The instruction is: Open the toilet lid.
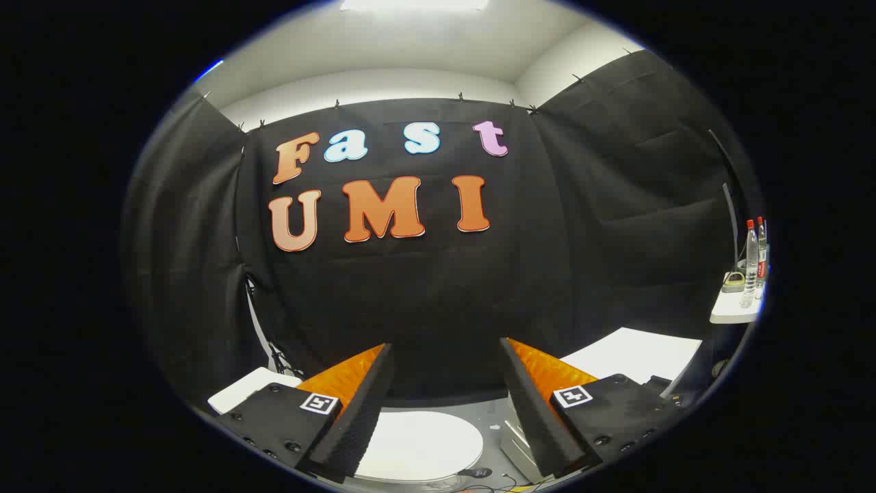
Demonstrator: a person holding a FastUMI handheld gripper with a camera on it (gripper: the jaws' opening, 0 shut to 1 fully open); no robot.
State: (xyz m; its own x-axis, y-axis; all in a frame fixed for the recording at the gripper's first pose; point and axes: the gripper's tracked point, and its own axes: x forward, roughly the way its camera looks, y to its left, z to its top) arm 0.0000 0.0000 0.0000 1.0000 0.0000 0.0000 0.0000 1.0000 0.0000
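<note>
Gripper (446, 356) in my hand hangs wide open and empty above the closed white toilet lid (417, 445), which lies low between the fingers, leaving room, I judge, to descend.

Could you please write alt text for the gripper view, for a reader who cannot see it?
The tongs are open and hold nothing, raised above a closed white toilet lid that lies between and below their fingers. Beyond them hangs black cloth; two bottles stand on a shelf to the right.
</note>
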